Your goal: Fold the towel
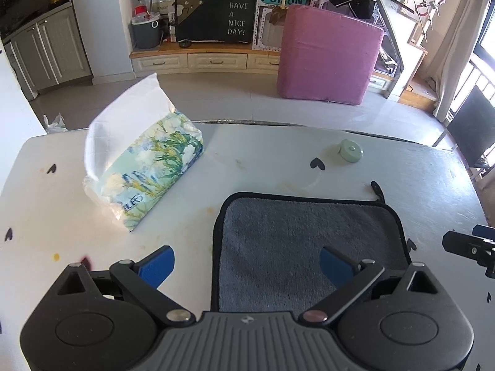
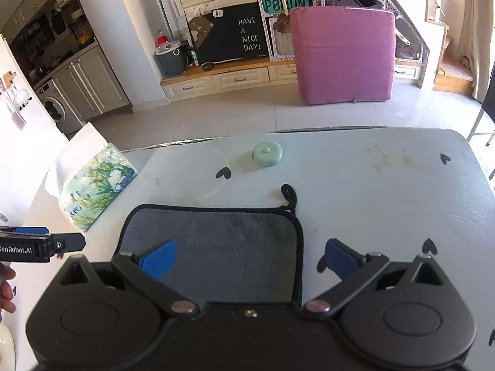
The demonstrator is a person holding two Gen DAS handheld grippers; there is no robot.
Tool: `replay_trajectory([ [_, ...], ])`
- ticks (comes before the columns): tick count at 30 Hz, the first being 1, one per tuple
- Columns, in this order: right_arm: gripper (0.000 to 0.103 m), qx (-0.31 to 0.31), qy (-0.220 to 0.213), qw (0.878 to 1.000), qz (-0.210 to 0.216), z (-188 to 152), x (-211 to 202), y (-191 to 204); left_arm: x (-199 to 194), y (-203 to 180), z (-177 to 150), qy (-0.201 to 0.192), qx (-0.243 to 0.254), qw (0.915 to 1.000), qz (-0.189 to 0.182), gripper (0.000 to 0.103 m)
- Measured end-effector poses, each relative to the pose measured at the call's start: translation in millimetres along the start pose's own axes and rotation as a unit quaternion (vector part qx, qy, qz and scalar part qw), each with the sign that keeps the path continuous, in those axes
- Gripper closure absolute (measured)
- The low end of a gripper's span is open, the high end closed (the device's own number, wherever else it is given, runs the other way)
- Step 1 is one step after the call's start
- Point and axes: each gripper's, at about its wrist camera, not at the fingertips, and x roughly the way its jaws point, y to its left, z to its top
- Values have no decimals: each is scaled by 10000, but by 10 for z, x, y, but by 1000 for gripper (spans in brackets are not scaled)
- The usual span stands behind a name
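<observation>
Your left gripper (image 1: 246,266) hovers above the near left edge of the grey towel (image 1: 306,247), its blue-padded jaws spread wide: one pad over the bare white table (image 1: 92,210), the other over the towel, nothing between them. Your right gripper (image 2: 250,259) is likewise spread and empty, straddling the towel's near right edge, with one pad over the cloth and one over the tabletop. The towel (image 2: 213,247) lies flat on the table just ahead of both grippers, black-bound along its rim, with its black hanging loop (image 2: 289,194) at the far right corner resting on the tabletop. A floral-printed pack of tissues (image 1: 151,170) stands to the left of the towel, apart from it. A pale green round tape measure (image 2: 267,153) lies beyond the towel's far edge, well clear. Black heart motifs (image 1: 317,164) dot the table surface. A pink cushion (image 1: 328,52) stands upright on the floor beyond the table.
</observation>
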Motion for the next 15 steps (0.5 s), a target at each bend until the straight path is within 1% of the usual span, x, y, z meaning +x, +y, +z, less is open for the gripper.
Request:
replay_trajectory([
  [7,0,-100,-144,9998,-36,-125,-312,98,-330,-6,-136,-166,3,9999,7,3],
  [15,0,-157,-356,9992,51,-296,-707,198,-737,-48,-332,-348,9,9994,-37,3],
])
